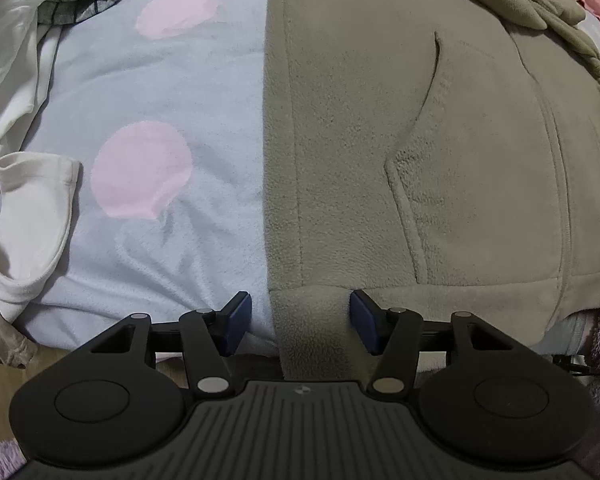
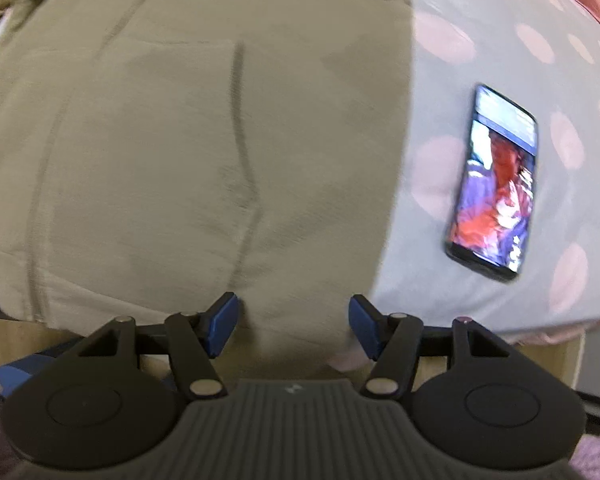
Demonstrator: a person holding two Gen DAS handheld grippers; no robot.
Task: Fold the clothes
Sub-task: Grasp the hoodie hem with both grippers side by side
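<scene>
The olive fleece jacket point(image 1: 400, 140) lies flat on the dotted blue blanket point(image 1: 172, 92), its near hem running between the spread, non-gripping blue pads of both the left gripper point(image 1: 300, 320) and the right gripper point(image 2: 294, 326).

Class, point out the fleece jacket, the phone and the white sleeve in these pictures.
fleece jacket point(image 1: 340, 140): left wrist view, front panel beside the pocket.
phone point(image 2: 496, 184): right wrist view, middle of lit screen.
white sleeve point(image 1: 32, 216): left wrist view, cuff end.
</scene>
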